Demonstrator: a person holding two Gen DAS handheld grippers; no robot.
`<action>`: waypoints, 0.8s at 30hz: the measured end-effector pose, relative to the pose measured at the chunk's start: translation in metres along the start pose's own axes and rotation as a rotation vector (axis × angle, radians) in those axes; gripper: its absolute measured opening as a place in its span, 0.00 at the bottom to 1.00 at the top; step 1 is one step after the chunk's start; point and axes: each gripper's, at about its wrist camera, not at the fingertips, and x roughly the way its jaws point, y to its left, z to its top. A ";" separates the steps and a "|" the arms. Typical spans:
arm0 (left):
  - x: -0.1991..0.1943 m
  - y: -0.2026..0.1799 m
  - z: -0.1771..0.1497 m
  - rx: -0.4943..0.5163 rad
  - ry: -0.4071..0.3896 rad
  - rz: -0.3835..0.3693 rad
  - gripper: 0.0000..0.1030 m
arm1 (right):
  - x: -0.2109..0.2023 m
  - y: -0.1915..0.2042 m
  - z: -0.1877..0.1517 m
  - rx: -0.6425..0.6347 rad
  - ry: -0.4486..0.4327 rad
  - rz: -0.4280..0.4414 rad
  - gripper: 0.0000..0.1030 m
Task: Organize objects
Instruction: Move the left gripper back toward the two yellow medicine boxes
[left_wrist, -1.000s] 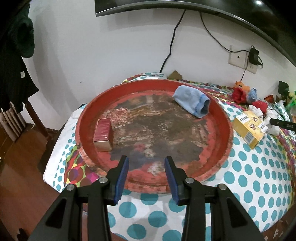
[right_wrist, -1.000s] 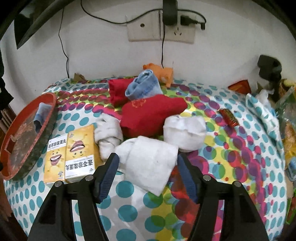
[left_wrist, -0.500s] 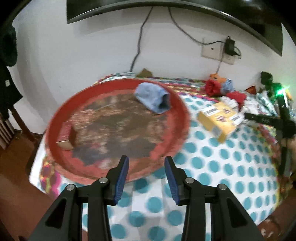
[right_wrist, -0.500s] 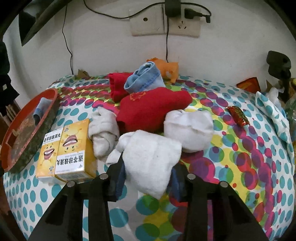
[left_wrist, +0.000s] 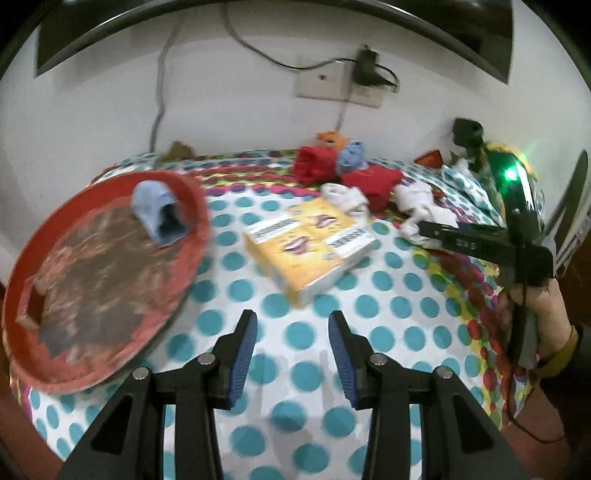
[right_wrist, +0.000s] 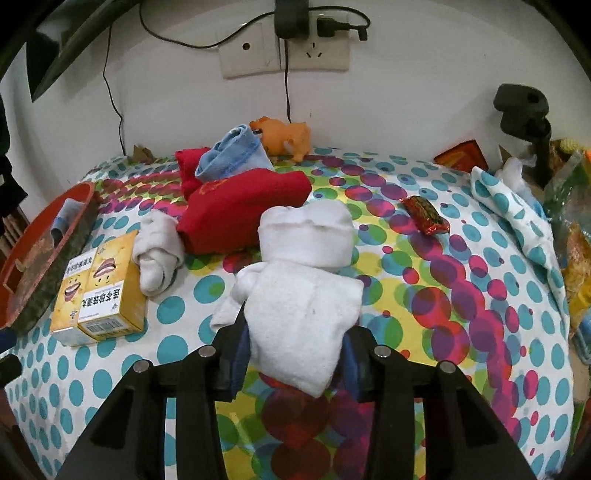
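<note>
Now my right jaws (right_wrist: 295, 354) have just closed on the white sock (right_wrist: 303, 314); left jaws (left_wrist: 291, 354) open, empty; next, lift toward the red tray (right_wrist: 22, 254).

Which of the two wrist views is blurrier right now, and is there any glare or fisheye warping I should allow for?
Left wrist view: motion-smeared, worst on the red tray; a green light flares at right. Right wrist view: sharp on the white sock between the jaws. Both views bow the polka-dot cloth and darken at the corners.
</note>
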 end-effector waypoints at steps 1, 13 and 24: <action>0.004 -0.005 0.002 0.010 0.002 -0.003 0.40 | 0.000 0.002 0.000 -0.008 -0.001 -0.008 0.38; 0.056 -0.035 0.018 -0.017 0.061 0.003 0.40 | 0.002 0.000 0.000 -0.001 0.005 -0.004 0.40; 0.075 -0.009 0.025 -0.130 0.098 0.129 0.40 | 0.003 -0.005 -0.001 0.042 0.007 0.039 0.42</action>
